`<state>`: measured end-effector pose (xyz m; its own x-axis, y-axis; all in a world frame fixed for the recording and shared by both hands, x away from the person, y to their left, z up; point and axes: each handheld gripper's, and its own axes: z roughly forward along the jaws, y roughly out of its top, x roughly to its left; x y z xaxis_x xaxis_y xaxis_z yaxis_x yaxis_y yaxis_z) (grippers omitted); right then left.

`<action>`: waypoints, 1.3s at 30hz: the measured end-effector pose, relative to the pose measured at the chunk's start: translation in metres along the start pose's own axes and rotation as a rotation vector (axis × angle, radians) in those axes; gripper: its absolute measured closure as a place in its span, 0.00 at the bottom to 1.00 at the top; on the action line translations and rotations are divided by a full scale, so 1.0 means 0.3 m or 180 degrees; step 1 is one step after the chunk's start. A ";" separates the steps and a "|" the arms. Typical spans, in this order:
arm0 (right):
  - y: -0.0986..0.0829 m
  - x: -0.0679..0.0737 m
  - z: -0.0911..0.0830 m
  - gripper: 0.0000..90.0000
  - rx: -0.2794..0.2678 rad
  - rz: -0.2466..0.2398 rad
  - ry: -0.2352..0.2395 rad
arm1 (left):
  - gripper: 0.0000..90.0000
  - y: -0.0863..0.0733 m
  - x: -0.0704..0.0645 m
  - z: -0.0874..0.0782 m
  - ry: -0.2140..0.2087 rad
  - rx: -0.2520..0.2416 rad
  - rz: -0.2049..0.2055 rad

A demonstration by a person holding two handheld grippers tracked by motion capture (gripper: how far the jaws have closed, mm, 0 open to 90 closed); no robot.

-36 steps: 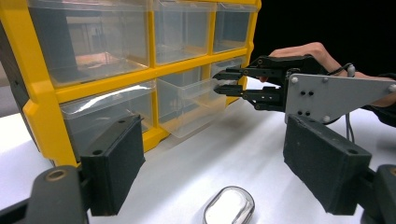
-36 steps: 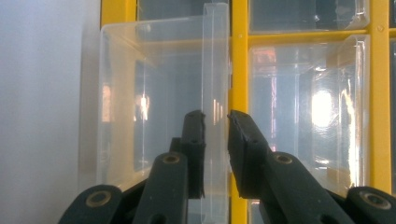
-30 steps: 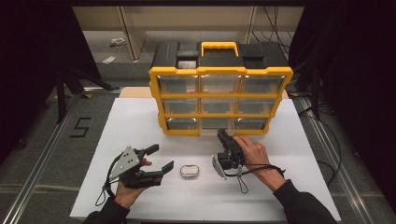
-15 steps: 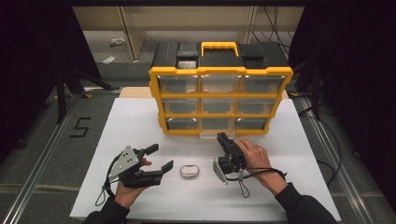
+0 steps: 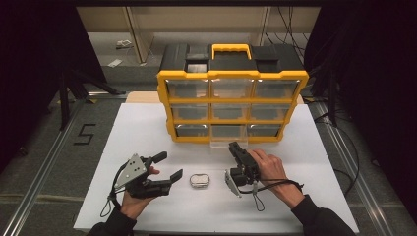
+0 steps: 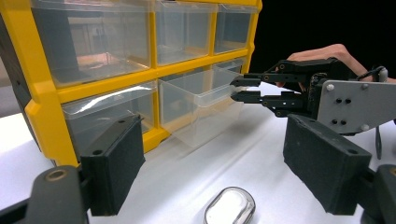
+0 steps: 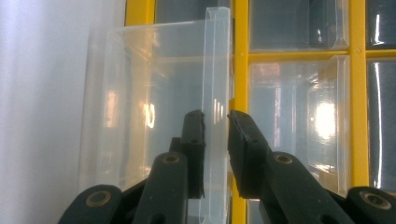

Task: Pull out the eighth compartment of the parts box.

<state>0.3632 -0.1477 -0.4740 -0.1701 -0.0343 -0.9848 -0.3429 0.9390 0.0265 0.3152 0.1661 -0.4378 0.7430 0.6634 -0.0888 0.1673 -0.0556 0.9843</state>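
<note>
Lab recording bay, black curtains [image 5: 29, 73], aluminium rails [image 5: 39, 167], cables [image 5: 290, 19]

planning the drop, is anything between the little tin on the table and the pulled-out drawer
Nothing visible. The tin lies on bare table between the grippers, and the stretch to the open drawer is free. The right gripper is at that drawer's front lip, jaws on either side of it.
</note>
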 end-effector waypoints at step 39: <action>-0.008 0.012 -0.033 0.84 -0.0045 0.0039 0.0034 | 0.22 -0.001 -0.001 0.001 0.0004 0.0006 0.0004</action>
<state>0.3543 -0.1534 -0.4759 -0.1843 -0.0265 -0.9825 -0.3537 0.9345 0.0411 0.3152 0.1657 -0.4381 0.7423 0.6644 -0.0875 0.1677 -0.0578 0.9841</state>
